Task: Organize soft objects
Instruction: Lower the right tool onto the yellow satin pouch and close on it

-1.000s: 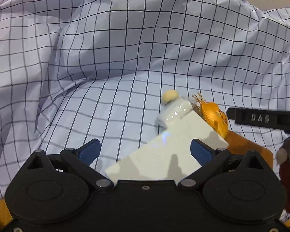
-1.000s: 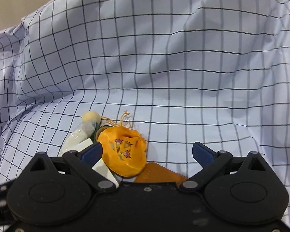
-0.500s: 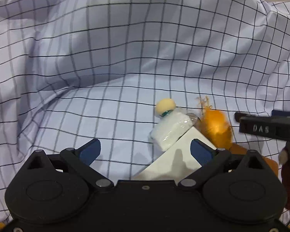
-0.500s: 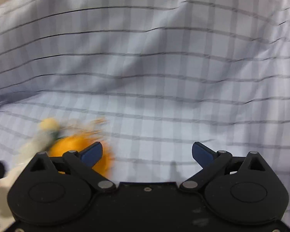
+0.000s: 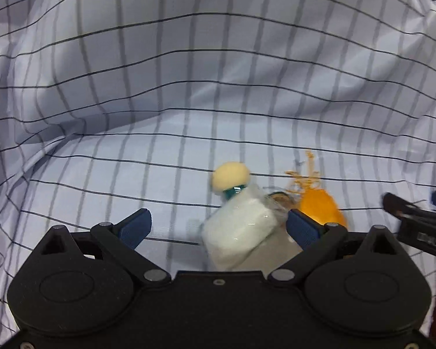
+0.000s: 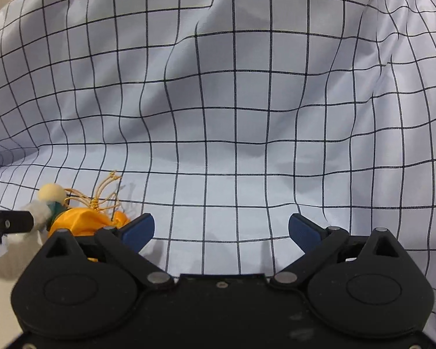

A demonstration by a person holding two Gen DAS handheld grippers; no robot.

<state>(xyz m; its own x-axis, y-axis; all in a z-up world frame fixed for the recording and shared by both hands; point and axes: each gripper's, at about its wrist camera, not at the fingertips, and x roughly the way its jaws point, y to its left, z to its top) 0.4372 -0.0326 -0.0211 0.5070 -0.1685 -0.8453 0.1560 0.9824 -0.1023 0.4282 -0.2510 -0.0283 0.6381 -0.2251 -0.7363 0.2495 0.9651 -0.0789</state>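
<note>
Checked cloth (image 5: 189,67), white with a dark grid, covers the whole field in both wrist views, lying flat in the foreground and rising in folds behind.

Left gripper (image 5: 219,228): jaws spread wide, gripping nothing. A white padded bundle (image 5: 238,232) in clear wrap lies between the blue fingertips (image 5: 135,226), nearer the right-hand one and touching neither. A cream ball (image 5: 231,176) on a teal neck sits at the bundle's far end. A pale flat card (image 5: 279,247) lies under the bundle's near side.

Orange pouch (image 5: 319,208) with a tan drawstring cord rests on the cloth just beside the bundle, partly behind the left gripper's right-hand fingertip. The view is slightly blurred.

Right gripper (image 6: 221,229): jaws spread wide, empty, with only bare cloth between the fingertips (image 6: 303,231). In this view the orange pouch (image 6: 84,221) lies at lower left, partly hidden by the gripper body, with the cream ball (image 6: 52,193) touching its left side. A black finger of the other gripper enters at the left edge.
</note>
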